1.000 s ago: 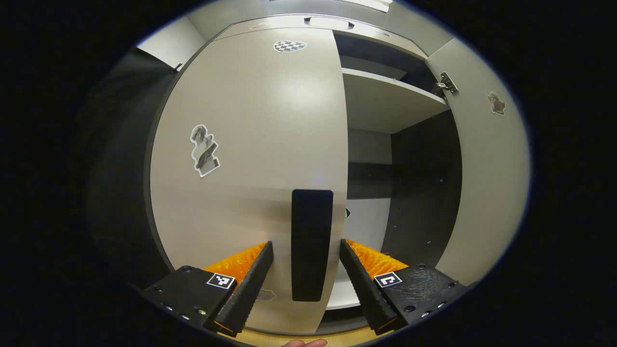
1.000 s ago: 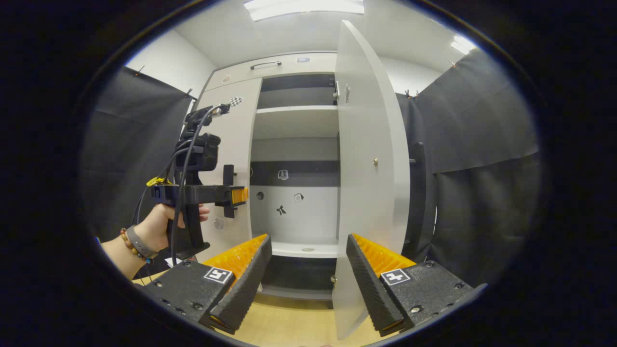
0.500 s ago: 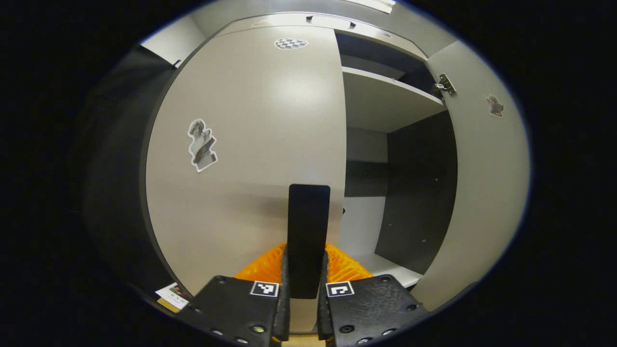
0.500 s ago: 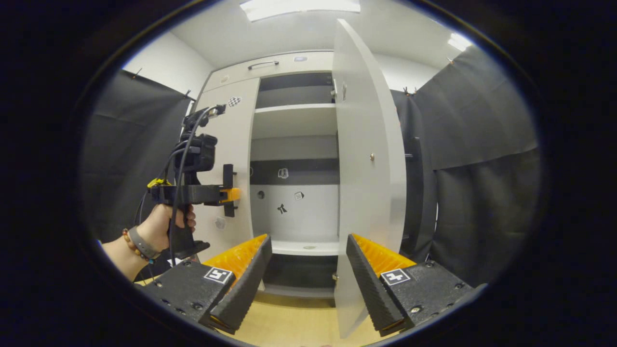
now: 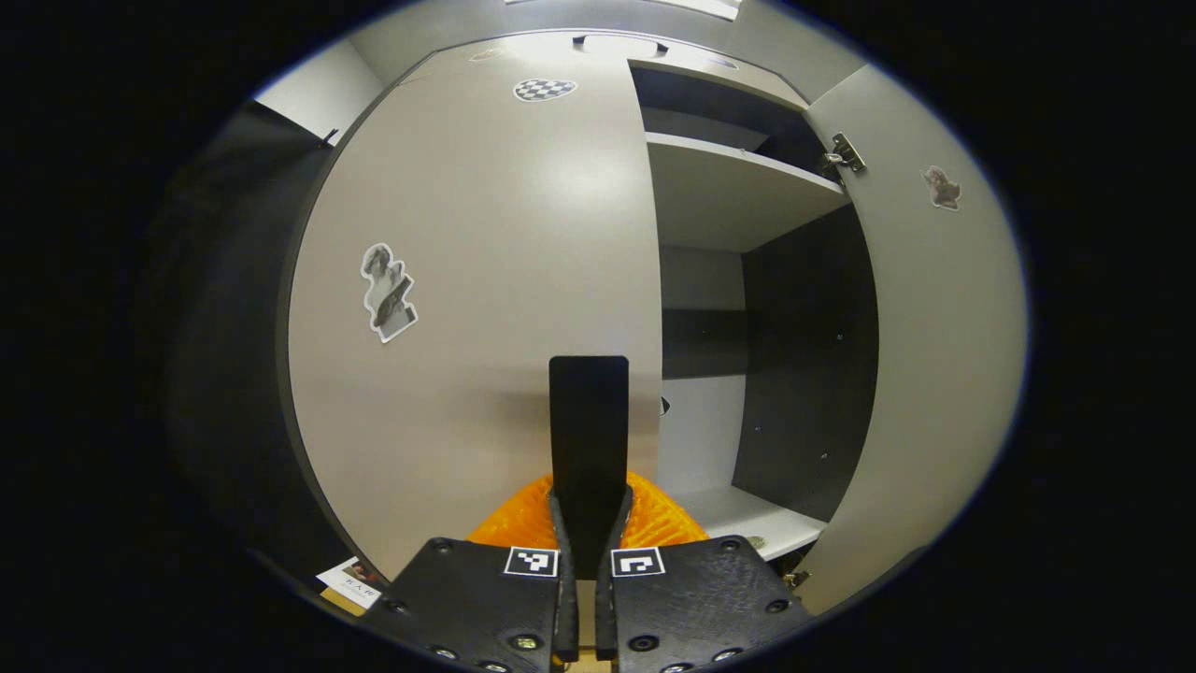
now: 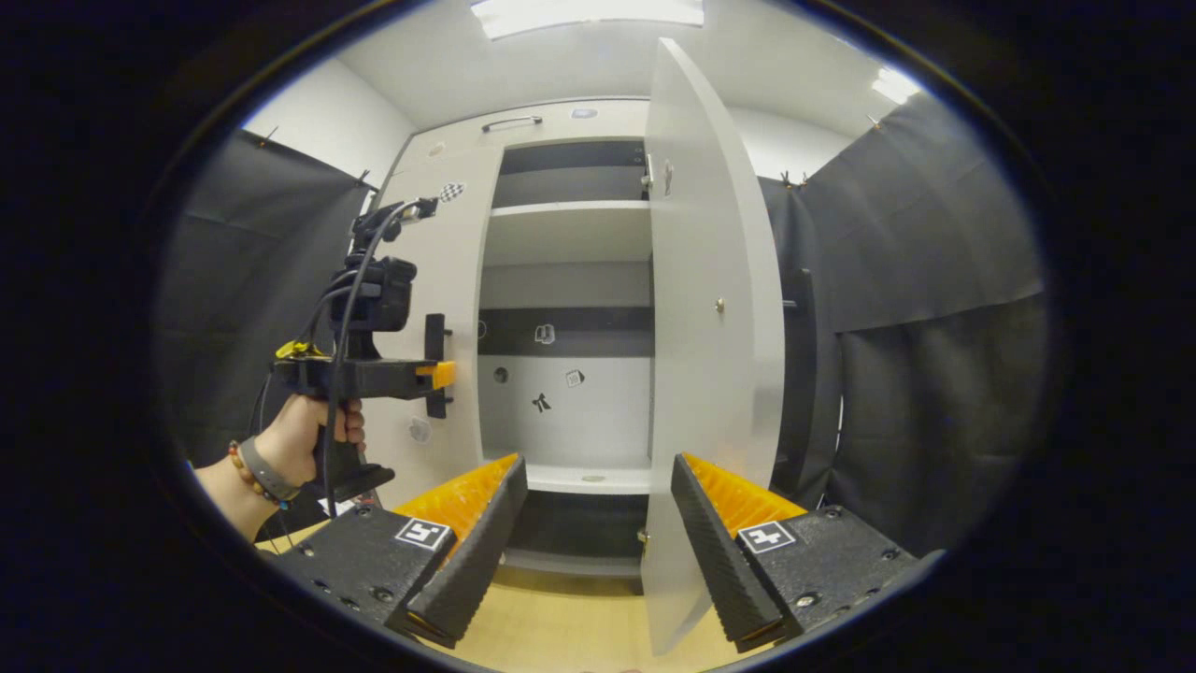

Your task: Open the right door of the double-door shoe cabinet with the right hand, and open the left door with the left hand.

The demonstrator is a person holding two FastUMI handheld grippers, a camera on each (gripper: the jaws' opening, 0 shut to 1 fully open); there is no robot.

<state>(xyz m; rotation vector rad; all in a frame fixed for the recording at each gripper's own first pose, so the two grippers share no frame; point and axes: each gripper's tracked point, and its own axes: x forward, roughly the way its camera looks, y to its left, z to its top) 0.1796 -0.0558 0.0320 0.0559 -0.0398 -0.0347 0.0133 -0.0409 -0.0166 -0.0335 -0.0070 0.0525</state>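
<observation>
The left gripper (image 5: 586, 523) is clenched on the black handle (image 5: 589, 439) of the left door (image 5: 486, 280), both fingers pressing its lower part from either side; in the right gripper view the same gripper (image 6: 439, 374) shows held by a hand (image 6: 304, 439) against that door (image 6: 439, 308). The handle stands upright just beside the door's free right edge, and past that edge the cabinet (image 5: 719, 308) lies open, with a pale shelf (image 5: 729, 196) high up and a dark side wall. The right door (image 6: 705, 355) is swung wide and stands edge-on to the right gripper view, its free edge facing outward with bare wooden floor (image 6: 561, 626) below it and black cloth (image 6: 934, 355) well behind it. The right gripper (image 6: 598, 523) is released, fingers wide apart, hanging in front of the open compartment and touching nothing; the right door's lower edge passes just beside its right finger. Between the two doors the opening is broad and unobstructed. One second ago the left gripper's fingers stood apart on either side of the handle; half a second ago they had closed on it, and now they sit tighter together. The left door looks barely moved from the cabinet front since then, and the right gripper has hardly shifted.
</observation>
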